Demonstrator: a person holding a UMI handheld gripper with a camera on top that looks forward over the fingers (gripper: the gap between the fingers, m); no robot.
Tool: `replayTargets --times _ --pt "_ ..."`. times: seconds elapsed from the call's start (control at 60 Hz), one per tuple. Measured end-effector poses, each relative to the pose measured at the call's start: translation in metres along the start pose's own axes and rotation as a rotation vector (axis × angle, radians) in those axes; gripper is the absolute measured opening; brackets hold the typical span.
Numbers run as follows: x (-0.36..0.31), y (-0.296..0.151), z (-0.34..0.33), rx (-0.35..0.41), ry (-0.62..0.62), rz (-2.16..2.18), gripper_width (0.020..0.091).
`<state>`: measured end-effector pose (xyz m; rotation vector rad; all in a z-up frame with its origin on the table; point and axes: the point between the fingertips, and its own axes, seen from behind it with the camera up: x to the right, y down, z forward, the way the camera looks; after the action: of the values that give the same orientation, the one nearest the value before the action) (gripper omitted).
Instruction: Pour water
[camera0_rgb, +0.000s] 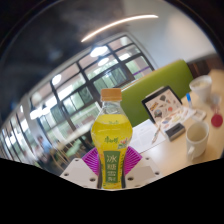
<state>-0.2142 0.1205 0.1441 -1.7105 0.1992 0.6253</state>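
Held upright between the two fingers, the bottle (111, 140) fills the middle of the view, nearest the lens; its body is yellow with a green label low down, an orange cap at twelve o'clock; pink pads (93, 161) sit against the label at nine and three o'clock, so the gripper (112, 165) is clamped on the bottle; no gap shows at either side.

Beyond it, from largest down: a wall of windows (75, 95) sweeps from eight o'clock up toward one, dark frames between bright panes; a white table (175, 150) spreads at three to four o'clock of the bottle, well behind it; a green chair (165, 78) stands at the table's far edge, at about two o'clock; a tablet (162, 103) leans tilted on the table in front of the chair; a white mug (197, 137) stands at three o'clock, near the table's near edge; a second white cup (201, 90) stands farther off beside the tablet; a small dark thing (173, 130) lies between tablet and mug, too small to tell what.
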Motion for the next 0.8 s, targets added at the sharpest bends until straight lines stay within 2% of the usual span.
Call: replayTargets --times 0.133,0.167,0.25,0.45,0.683,0.8 --pt "0.030 -0.030 -0.012 0.060 -0.115 0.570 0.0257" --pt "0.025 -0.035 -0.020 0.077 -0.100 0.711 0.0258" --pt "0.061 -0.042 -0.012 0.093 -0.124 0.961 0.0257" --pt "0.088 -0.055 -0.022 0.177 -0.140 1.375 0.0263" --pt "0.089 -0.062 -0.015 0.166 -0.182 1.528 0.0263" --pt "0.083 -0.061 -0.015 0.127 -0.201 1.460 0.0262"
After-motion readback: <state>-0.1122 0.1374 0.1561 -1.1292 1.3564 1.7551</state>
